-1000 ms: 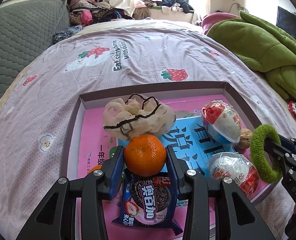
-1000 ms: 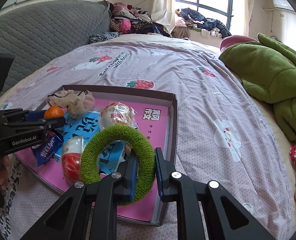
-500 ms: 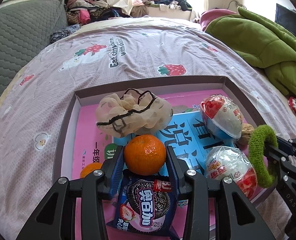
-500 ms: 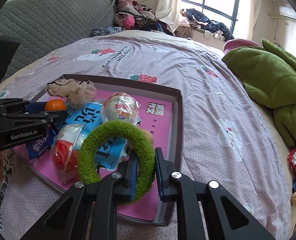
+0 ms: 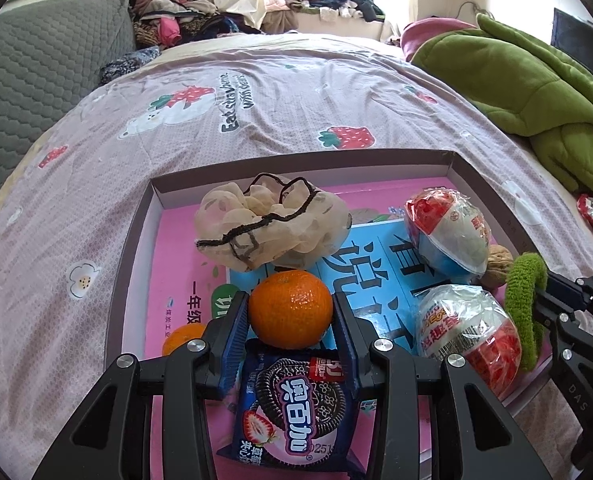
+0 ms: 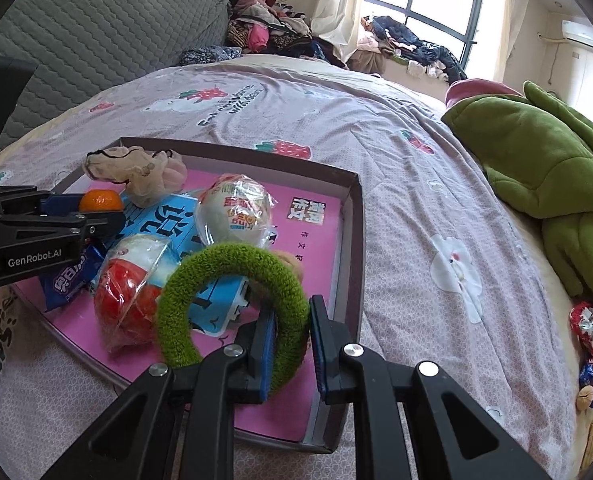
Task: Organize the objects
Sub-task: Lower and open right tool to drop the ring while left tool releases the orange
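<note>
A: Starting at the left, what lies in the shallow box [image 5: 134, 240] on the strawberry-print bedspread [image 5: 256, 112]?

B: By its left wall a second small orange [image 5: 181, 337] peeks out beside the left gripper [image 5: 291, 314]. That gripper is clamped on a mandarin orange [image 5: 291, 309], a blue pad pressed to each side of the fruit, which is held just over a blue cookie packet [image 5: 294, 400] lying on the pink book [image 5: 176, 264] that lines the box.

A: And past the fruit?

B: A beige mesh scrunchie [image 5: 268, 224] with a black cord sits behind it, toward the far wall. To the right are two wrapped toy eggs, one farther [image 5: 446, 234] and one nearer [image 5: 466, 334], both resting on a blue booklet [image 5: 372, 264], with a walnut [image 5: 496, 260] tucked between them at the right side.

A: The right claw?

B: The right gripper [image 6: 292, 350] is pinched shut on a fuzzy green hair ring [image 6: 232, 300] (its lower right arc squeezed between the blue pads). The ring stands upright over the near right corner of the box, in front of the nearer egg.

A: Beyond the box?

B: A crumpled green blanket [image 6: 548, 168] lies at the bed's right edge.
</note>
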`<act>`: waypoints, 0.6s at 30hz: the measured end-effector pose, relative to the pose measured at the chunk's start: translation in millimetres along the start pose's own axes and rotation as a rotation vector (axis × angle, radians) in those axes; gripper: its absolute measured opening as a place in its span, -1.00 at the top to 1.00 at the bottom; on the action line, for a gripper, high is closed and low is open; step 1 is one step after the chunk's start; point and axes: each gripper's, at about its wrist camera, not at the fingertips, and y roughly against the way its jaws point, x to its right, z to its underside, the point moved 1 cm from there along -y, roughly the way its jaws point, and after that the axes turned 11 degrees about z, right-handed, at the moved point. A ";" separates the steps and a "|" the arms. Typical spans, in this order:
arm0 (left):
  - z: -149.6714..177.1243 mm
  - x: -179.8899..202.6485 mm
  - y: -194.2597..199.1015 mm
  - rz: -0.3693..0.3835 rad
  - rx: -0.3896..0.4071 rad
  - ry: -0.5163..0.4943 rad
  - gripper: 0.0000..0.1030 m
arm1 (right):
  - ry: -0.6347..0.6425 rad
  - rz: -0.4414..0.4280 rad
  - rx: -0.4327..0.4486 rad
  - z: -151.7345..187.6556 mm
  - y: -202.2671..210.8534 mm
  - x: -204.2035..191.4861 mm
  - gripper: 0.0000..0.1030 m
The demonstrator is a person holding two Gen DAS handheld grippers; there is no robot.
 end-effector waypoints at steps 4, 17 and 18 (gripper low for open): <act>1.4 4.2 -2.5 0.001 -0.010 -0.019 0.18 | 0.001 -0.018 -0.006 0.3 -1.1 -2.4 0.67; 0.4 2.5 -2.6 0.000 -0.015 -0.012 0.17 | -0.034 -0.045 -0.031 -1.4 -4.0 2.4 0.28; 0.2 2.3 -2.4 -0.001 -0.014 -0.009 0.17 | -0.038 -0.048 -0.029 -1.8 -3.4 3.4 0.25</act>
